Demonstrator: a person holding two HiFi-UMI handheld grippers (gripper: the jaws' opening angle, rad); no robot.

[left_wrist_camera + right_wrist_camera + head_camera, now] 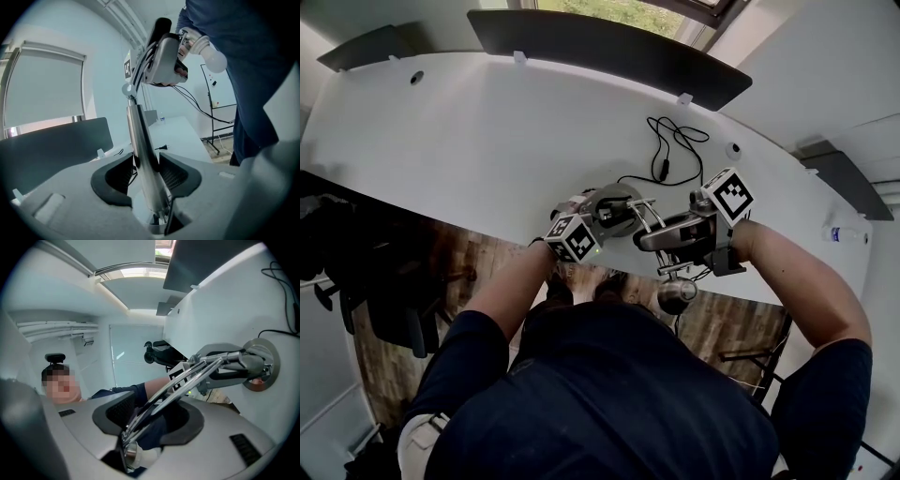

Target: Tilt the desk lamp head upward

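at the near edge of the white desk [487, 141], the desk lamp [639, 214] stands on its round base [261, 365], with a black cable [661, 155] looping away across the top behind it. the left gripper [146, 163] is clamped on the lamp's shiny pole [139, 133]; both dark pads press against the pole's sides low down, just above the base. the right gripper [154, 411] has its jaws spread, and the lamp's thin rods [187, 376] run slantwise through the gap without either pad clearly bearing on them. the lamp's bulb [213, 57] sits close in at the root of those jaws. seen from the head, the bulb end hangs out past the desk edge, toward the person's lap, lower than the rods.
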